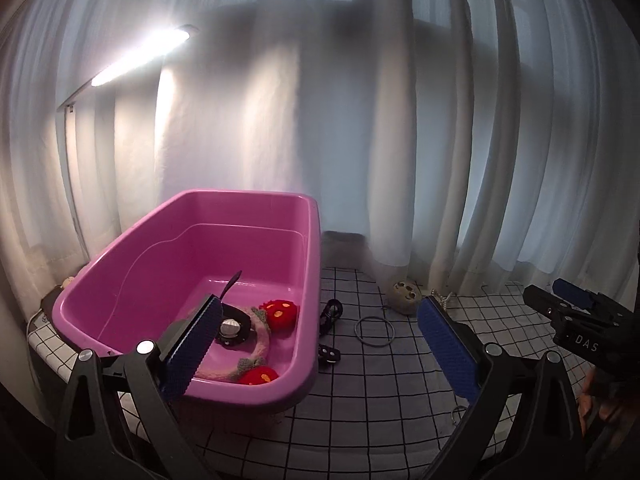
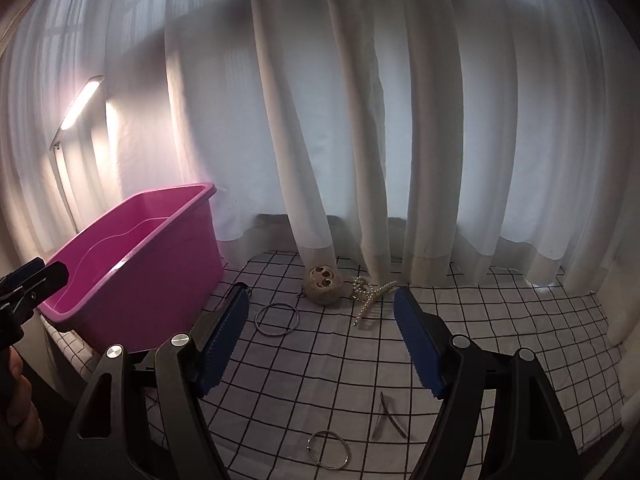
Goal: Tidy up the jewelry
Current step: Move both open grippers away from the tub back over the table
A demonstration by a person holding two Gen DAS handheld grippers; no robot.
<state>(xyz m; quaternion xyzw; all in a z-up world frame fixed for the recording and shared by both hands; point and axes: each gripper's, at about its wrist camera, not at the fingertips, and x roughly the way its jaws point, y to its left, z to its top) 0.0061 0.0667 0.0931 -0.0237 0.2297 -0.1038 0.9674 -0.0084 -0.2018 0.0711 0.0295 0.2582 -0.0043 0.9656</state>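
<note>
A pink plastic tub (image 1: 160,264) stands on the checked cloth; it also shows at the left of the right wrist view (image 2: 160,264). Inside lie a watch (image 1: 232,330) and a felt band with red pompoms (image 1: 280,312). My left gripper (image 1: 320,320) is open and empty, its left finger over the tub's near corner. My right gripper (image 2: 320,312) is open and empty above the cloth. On the cloth lie a large metal ring (image 2: 277,319), a beige plush ball with eyes (image 2: 323,280), a pearl hair claw (image 2: 370,294), a small ring (image 2: 329,449) and a bent hairpin (image 2: 386,416).
White curtains (image 2: 360,140) hang along the back edge. A lit lamp (image 1: 140,56) stands behind the tub. Black items (image 1: 330,312) lie beside the tub's right wall. The right gripper shows at the right edge of the left wrist view (image 1: 576,308).
</note>
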